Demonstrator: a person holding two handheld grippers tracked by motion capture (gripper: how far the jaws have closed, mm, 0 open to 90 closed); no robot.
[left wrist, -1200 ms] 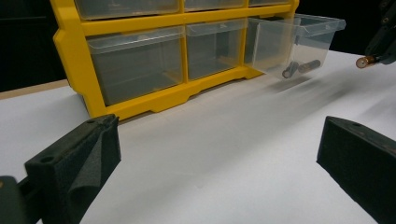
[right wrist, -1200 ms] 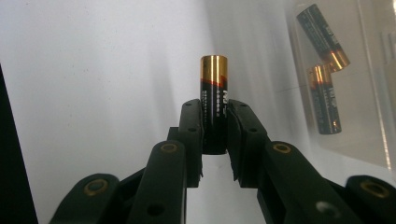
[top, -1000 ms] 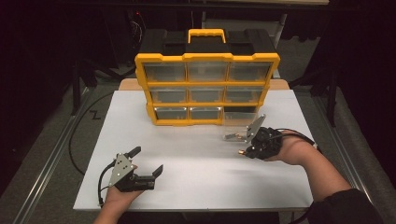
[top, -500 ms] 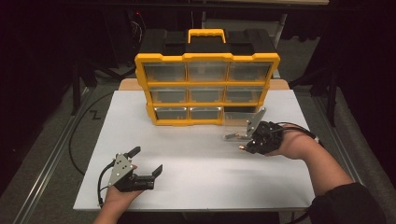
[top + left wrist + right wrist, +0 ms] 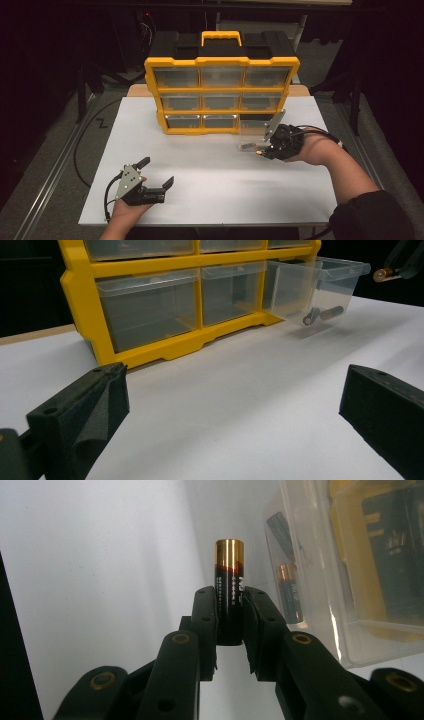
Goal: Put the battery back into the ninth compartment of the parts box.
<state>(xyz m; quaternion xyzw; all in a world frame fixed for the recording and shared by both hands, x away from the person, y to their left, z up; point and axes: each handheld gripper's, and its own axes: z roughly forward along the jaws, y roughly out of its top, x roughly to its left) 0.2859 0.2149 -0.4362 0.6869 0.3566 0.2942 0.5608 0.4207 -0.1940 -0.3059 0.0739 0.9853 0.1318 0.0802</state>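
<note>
A yellow and black organizer (image 5: 222, 95) with clear drawers stands at the back of the white table (image 5: 215, 200). Its bottom right drawer (image 5: 251, 131) is pulled out and holds two batteries (image 5: 324, 314). My right gripper (image 5: 262, 147) hovers just in front of that drawer, shut on a black and gold battery (image 5: 230, 575) that stands upright between its pads. The drawer (image 5: 320, 580) lies close on the right in the right gripper view. My left gripper (image 5: 157, 171) rests near the table's front left, open with nothing between its jaws.
The other drawers of the organizer (image 5: 150, 305) are pushed in. A cable (image 5: 87, 150) trails over the floor left of the table. Bare white tabletop lies between the two grippers.
The right hand has edged slightly to the right and toward the drawer with the battery still held. The left gripper has stayed still.
</note>
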